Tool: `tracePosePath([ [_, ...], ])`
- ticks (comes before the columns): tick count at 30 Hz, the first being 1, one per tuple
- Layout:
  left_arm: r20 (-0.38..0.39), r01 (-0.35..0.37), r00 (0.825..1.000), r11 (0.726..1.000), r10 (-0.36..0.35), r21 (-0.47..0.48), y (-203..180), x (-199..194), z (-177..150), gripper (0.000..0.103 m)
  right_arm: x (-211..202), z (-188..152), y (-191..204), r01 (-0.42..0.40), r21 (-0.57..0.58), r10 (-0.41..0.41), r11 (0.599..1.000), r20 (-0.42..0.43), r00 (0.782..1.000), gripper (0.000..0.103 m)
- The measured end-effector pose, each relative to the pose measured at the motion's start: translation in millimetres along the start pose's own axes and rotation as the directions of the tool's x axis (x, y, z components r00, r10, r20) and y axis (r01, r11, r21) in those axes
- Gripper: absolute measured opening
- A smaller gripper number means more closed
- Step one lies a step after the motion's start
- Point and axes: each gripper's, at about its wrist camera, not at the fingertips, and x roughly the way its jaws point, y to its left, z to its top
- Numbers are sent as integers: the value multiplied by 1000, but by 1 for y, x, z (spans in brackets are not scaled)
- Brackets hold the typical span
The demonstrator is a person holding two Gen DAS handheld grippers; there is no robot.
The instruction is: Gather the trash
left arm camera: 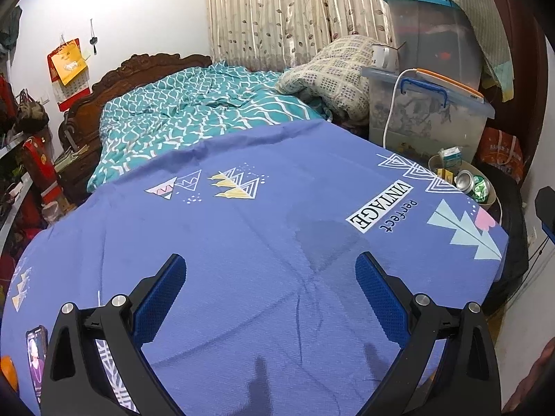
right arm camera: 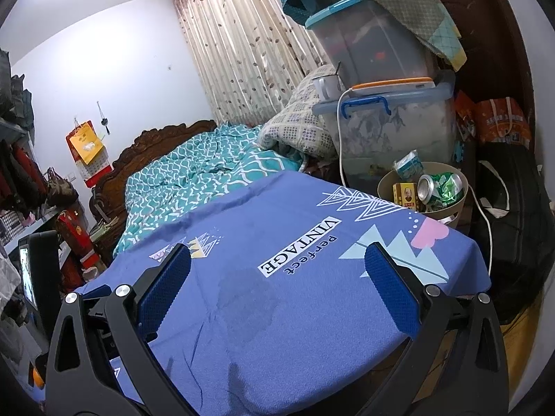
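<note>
Blue woven cloth with printed triangles covers the surface under us, and we see no trash lying on it. We hold both tools above this cloth. Our left gripper is wide open and has nothing between its blue padded fingers; our right gripper is open just as wide and is also empty. We judge that both hang free because the collecting is nearly done or already done.

The trash is in the round beige plastic bin, which stands past the far right corner of the cloth, in front of the clear plastic storage box with blue handles. We think the bin is there so that things can go from the cloth straight over the edge into it. Inside it we see a crushed silver and green drink can, a small yellow cardboard box with a portrait on it and a crumpled white and green carton. In the left wrist view the same bin and can show at the right edge of the cloth.

On the cloth we read "VINTAGE" in a white label and "Perfect" beside it. The writing on the can and on the yellow box is too small for us to read. A darker patch lies in the middle of the cloth; whether it is wet or a shadow we cannot tell.

At the near left a phone with a lit screen rests on the cloth.
</note>
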Motion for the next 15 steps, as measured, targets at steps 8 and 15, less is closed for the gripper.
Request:
tracePosePath([
  [8,0,0,1000,1000,0,16,-4,0,-1,94,-2,0,0,2,3,-2,1000,2,1000,99],
  [15,-12,4,1000,1000,-4,14,-4,1,-1,94,-1,1,0,2,4,-2,1000,1,1000,99],
])
